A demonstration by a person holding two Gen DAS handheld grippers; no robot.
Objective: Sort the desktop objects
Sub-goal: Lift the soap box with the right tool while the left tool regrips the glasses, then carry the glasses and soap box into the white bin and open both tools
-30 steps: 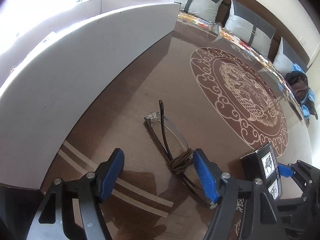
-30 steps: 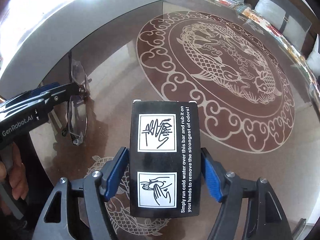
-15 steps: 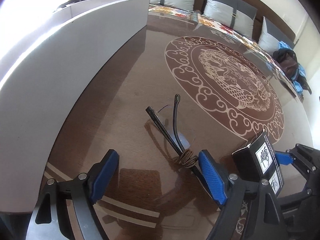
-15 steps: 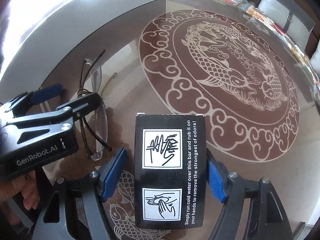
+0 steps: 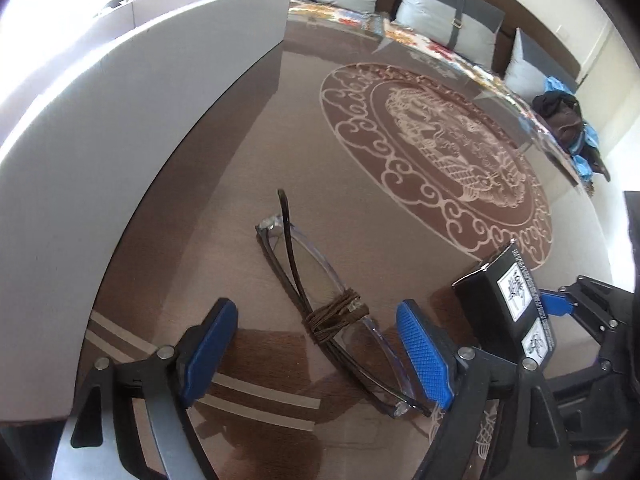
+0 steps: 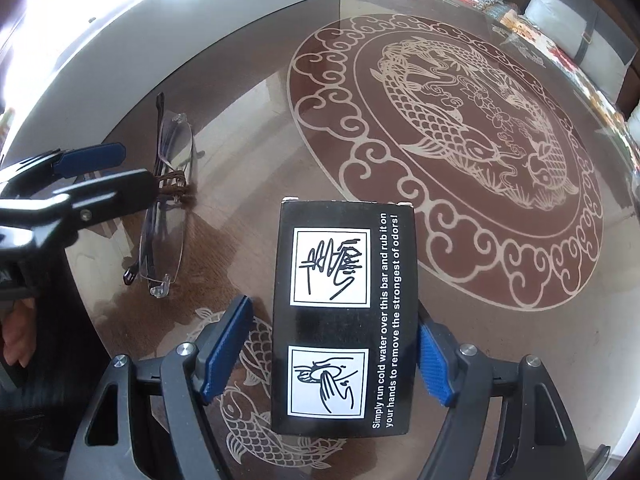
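Note:
Folded rimless glasses [image 5: 320, 268], bound with a brown cord [image 5: 332, 314], lie flat on the glass table. My left gripper [image 5: 316, 354] is open and straddles them at the cord, its blue pads clear on both sides. From the right wrist view the glasses [image 6: 176, 152] lie left of a black box [image 6: 344, 320] printed with hand-washing pictures. The box rests on the table between the pads of my open right gripper [image 6: 332, 360]; the left pad stands clearly off it. The left gripper [image 6: 136, 170] reaches in from the left. The box [image 5: 516, 300] also shows at the left view's right edge.
A tall white panel [image 5: 100, 140] curves along the table's left side. The brown tabletop [image 6: 460, 272] carries a large koi medallion. A sofa with grey cushions [image 5: 448, 12] and a dark heap of clothes [image 5: 560, 116] lie beyond the far edge. A hand [image 6: 16, 344] holds the left gripper.
Both pairs of jaws have widened. The right pads have come off the box's sides. The glasses stood on edge half a second ago and now lie flat.

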